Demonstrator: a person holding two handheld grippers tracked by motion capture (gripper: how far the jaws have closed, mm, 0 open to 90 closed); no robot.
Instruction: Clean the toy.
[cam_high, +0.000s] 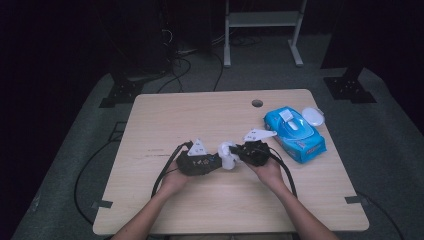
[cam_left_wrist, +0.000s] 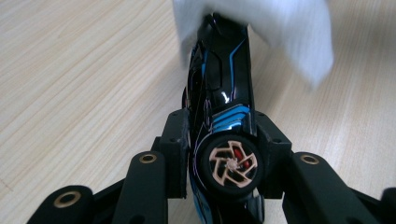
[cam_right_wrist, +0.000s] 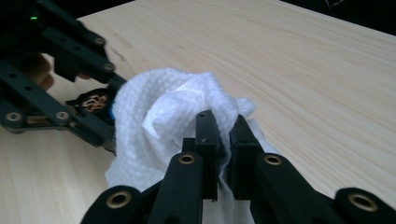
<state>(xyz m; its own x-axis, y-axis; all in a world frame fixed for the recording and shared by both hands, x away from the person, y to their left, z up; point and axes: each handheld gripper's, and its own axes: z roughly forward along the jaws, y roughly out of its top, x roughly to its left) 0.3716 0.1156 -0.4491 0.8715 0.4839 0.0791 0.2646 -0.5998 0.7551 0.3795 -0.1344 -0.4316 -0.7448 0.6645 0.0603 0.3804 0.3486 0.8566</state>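
Near the middle of the counter (cam_high: 165, 125), the left claw (cam_left_wrist: 219, 140) grips a black toy car (cam_left_wrist: 224, 107) by its sides, one wheel facing the camera. The right claw (cam_right_wrist: 223, 140) is clamped on a white wipe (cam_right_wrist: 159, 116), which lies against the car's far end. A blue wipe pack (cam_high: 295, 132) sits by the right edge.

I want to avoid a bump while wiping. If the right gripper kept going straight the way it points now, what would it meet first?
Most likely the black toy car held in the left gripper; the right gripper pinches a white wipe already draped against it.
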